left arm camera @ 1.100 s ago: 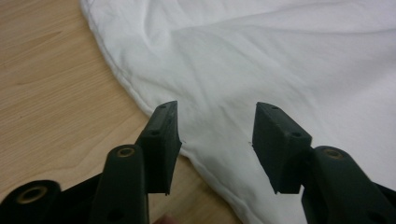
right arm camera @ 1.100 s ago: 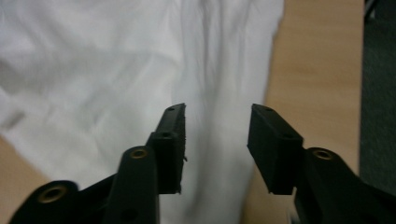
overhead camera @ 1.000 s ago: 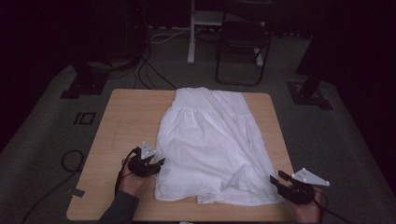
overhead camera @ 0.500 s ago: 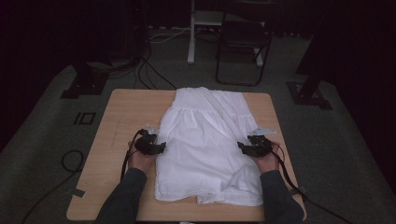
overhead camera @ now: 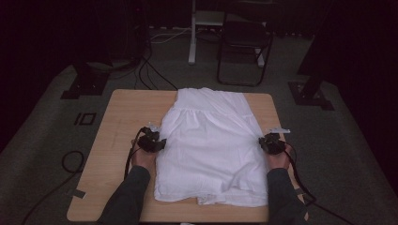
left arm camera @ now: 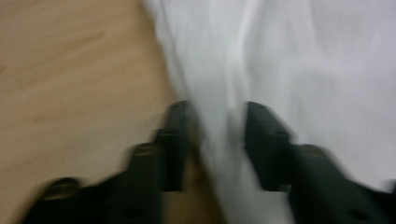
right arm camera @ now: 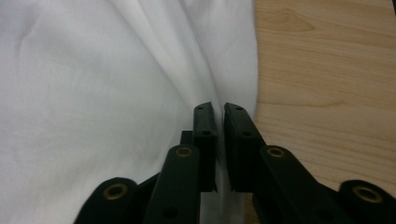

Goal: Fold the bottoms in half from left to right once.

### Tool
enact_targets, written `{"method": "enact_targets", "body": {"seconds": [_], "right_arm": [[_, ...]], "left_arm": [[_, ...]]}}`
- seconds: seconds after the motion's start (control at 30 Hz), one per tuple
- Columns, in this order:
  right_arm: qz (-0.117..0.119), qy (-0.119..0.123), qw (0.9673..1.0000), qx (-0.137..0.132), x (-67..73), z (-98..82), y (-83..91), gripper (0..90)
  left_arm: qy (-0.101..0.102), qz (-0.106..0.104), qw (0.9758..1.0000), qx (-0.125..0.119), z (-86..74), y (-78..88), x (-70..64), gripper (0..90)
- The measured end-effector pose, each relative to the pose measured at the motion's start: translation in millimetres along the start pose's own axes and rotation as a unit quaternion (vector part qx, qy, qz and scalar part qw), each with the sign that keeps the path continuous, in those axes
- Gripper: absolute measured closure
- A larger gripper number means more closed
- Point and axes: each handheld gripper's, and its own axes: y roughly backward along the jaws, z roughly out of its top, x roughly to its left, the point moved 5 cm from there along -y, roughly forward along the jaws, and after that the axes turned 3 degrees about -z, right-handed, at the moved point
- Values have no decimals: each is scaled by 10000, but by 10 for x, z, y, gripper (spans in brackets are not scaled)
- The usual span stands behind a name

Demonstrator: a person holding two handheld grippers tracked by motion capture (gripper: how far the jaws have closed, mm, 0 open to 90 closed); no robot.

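White garment (overhead camera: 211, 140), soft and creased, on the wooden table (overhead camera: 122, 122): right gripper (right arm camera: 218, 112) pinches its three o'clock edge; left gripper (left arm camera: 217, 116), closing, straddles its nine o'clock fold.

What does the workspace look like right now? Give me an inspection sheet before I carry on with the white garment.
Surface: wooden table, bare wood either side of the cloth.
Job's things: white garment lies spread flat, its far end reaching the table's far edge.
Clutter: nothing seen on the table.
Grippers: left gripper straddles a fold at the garment's left edge, jaws apart and just closing; right gripper has just closed, pinching the right edge.
Cables: one cable trails from the left gripper; more lie on the floor beyond the table.
Surroundings: dark room, folding chair and stand bases on grey floor.
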Motion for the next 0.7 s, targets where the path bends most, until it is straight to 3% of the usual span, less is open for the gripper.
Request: {"method": "enact_targets", "body": {"seconds": [0.07, 0.13, 0.17, 0.2, 0.23, 0.27, 0.3, 0.37, 0.4, 0.5, 0.6, 0.7], "right_arm": [[15, 2, 10000, 19, -9, -5, 8, 818], [30, 63, 10000, 36, -14, -6, 12, 823], [50, 49, 10000, 36, -14, -8, 12, 834], [79, 30, 10000, 31, -12, -10, 12, 850], [106, 26, 9999, 5, -10, -14, 11, 874], [136, 28, 9999, -21, -1, -21, 14, 890], [158, 43, 9999, -9, 10, -31, 25, 895], [229, 42, 9997, 29, 29, -53, 54, 899], [229, 42, 9997, 29, 29, -53, 54, 899], [306, 230, 9993, 12, 107, -177, 180, 900], [484, 211, 9986, -45, 188, -313, 312, 900], [506, 376, 9980, -64, 287, -477, 483, 900]], "left_arm": [[-1, 230, 9997, 0, 63, -74, 34, 445], [109, 312, 9994, 61, 84, -166, 74, 431], [246, 199, 9995, 14, 84, -190, 89, 434], [317, 34, 9995, -43, 82, -185, 99, 506], [272, -116, 9996, -28, 70, -165, 89, 682], [85, -110, 9999, 28, 48, -134, 56, 807], [-60, -51, 9999, 73, 34, -114, 41, 875], [-246, -79, 9995, 155, -36, -36, 27, 883], [-246, -79, 9995, 155, -36, -36, 27, 884], [-245, -246, 9994, 87, -261, 165, 64, 885], [-366, -198, 9991, 93, -393, 293, 24, 885], [-420, -215, 9988, 110, -553, 434, -55, 885]]}}
